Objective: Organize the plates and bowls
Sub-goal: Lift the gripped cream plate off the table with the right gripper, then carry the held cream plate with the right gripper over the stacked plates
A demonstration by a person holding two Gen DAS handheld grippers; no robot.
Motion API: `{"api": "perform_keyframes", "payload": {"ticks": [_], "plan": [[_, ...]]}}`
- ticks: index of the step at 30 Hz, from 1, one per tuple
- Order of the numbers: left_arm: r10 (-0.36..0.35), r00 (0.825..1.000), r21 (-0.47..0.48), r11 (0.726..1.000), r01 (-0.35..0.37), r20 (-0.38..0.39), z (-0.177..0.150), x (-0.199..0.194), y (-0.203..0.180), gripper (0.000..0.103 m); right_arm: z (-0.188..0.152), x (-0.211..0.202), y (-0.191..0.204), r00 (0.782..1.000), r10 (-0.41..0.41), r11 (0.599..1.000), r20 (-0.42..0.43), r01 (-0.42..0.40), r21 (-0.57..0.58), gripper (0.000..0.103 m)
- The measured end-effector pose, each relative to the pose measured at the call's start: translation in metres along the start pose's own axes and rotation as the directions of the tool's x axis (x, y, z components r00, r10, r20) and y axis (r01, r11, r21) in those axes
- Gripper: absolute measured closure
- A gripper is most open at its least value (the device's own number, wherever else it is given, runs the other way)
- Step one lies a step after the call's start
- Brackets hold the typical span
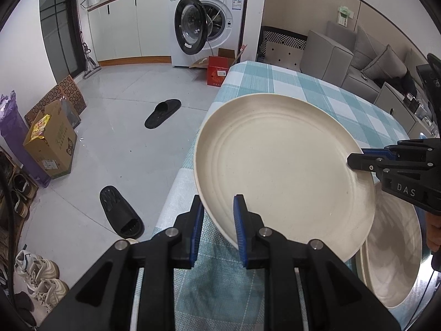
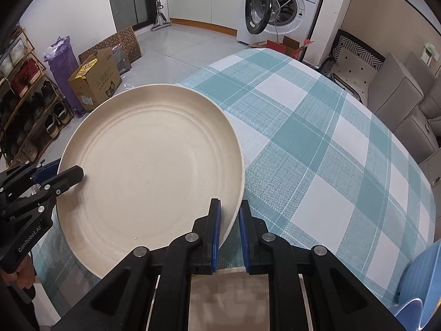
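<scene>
Cream-coloured and ringed with shallow grooves, the plate [image 1: 281, 165] fills the middle of the left wrist view, tilted and lifted off the checked tablecloth [image 1: 317, 88]. At the far left of that frame sit a cardboard box [image 1: 52, 146] and two black slippers [image 1: 162, 113] on the grey floor, with a washing machine [image 1: 209, 19] at upper centre, its door swung open. At bottom centre the left gripper [image 1: 217, 226] has its blue-padded fingers on either side of the plate's near rim; a narrow gap shows beside the rim, so a firm pinch cannot be told. Lower right, a second cream plate [image 1: 397, 259] lies flat on the cloth, partly beneath the raised one. At the right edge the right gripper [image 1: 358, 160] meets the plate's opposite rim, one black finger on top.

In the right wrist view the left gripper [image 2: 69, 175] enters from the left edge, its upper finger lying on the plate [image 2: 154, 171]. At bottom centre the right gripper [image 2: 228, 226] straddles the plate's rim, pads close on both sides. A blue dish [image 2: 421, 278] peeks in at the lower right corner.
</scene>
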State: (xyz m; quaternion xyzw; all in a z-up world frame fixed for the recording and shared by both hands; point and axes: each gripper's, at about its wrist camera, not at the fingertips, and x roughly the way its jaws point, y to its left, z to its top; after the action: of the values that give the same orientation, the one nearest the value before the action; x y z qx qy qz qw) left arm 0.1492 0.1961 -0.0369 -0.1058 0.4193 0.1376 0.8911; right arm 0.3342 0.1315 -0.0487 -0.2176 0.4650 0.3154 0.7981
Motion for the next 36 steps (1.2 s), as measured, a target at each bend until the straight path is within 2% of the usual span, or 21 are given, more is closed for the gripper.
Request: {"api": "perform_keyframes", "payload": {"ticks": [22,36], "plan": [[-0.02,0.997,0.047,0.999,0.017,0.072,0.006,-0.041,-0.02,0.083,-0.013,-0.058,-0.01,0.997,-0.032,0.999,0.066,0.031,0.018,0.09],[-0.05,0.993,0.093,0.995,0.04,0.106,0.005,-0.066,-0.042,0.083,-0.04,-0.098,-0.025,0.993,-0.056,0.998,0.102,0.052,0.041,0.09]]}}
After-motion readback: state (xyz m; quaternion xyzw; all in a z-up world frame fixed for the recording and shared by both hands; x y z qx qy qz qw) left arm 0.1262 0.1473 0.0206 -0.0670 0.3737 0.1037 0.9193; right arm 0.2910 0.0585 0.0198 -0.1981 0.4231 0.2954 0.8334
